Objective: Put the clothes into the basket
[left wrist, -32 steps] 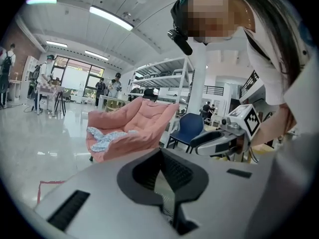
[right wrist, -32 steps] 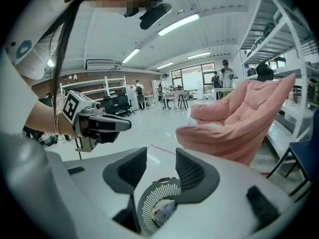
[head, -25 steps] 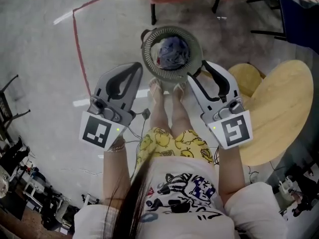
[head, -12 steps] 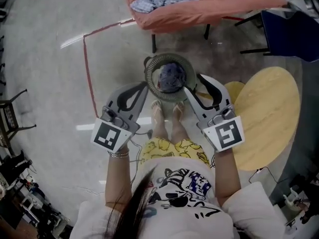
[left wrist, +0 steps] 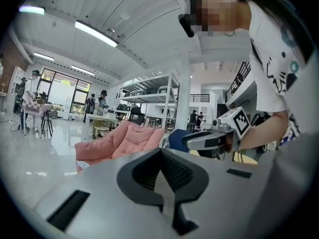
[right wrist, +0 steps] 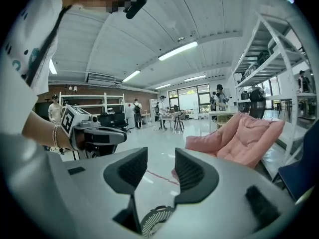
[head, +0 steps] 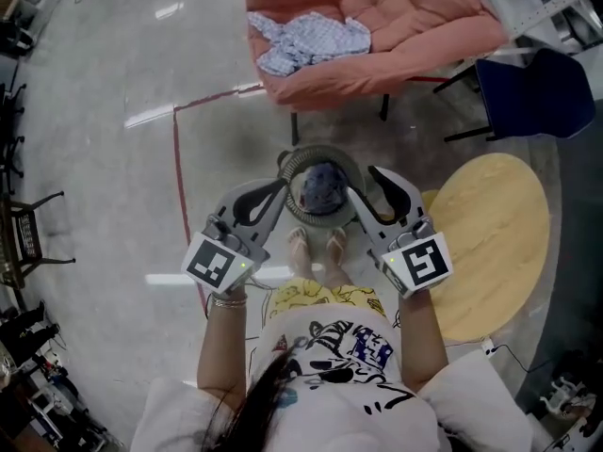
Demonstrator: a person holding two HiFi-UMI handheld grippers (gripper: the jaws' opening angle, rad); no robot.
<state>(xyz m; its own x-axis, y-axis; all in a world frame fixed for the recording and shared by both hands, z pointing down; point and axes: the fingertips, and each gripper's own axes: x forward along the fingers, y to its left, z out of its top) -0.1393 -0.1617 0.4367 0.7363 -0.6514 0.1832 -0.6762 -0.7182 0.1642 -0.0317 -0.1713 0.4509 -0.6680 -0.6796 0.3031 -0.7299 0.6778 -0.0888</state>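
Showing 1 blue-grey garment (head: 322, 185) already lying inside the round basket (head: 317, 150) on the floor at the person's feet, with 1 blue checked garment (head: 311, 38) left on the pink chair (head: 415, 26) well beyond it, the task is judged about half done. The left gripper (head: 275, 189) has its jaws pressed together on nothing and the right gripper (head: 366, 185) has its jaws spread and empty, the 2 flanking the basket in the head view. Compared with 1 second earlier, both grippers have risen away from the basket, and the chair with the remaining garment has come fully into view.
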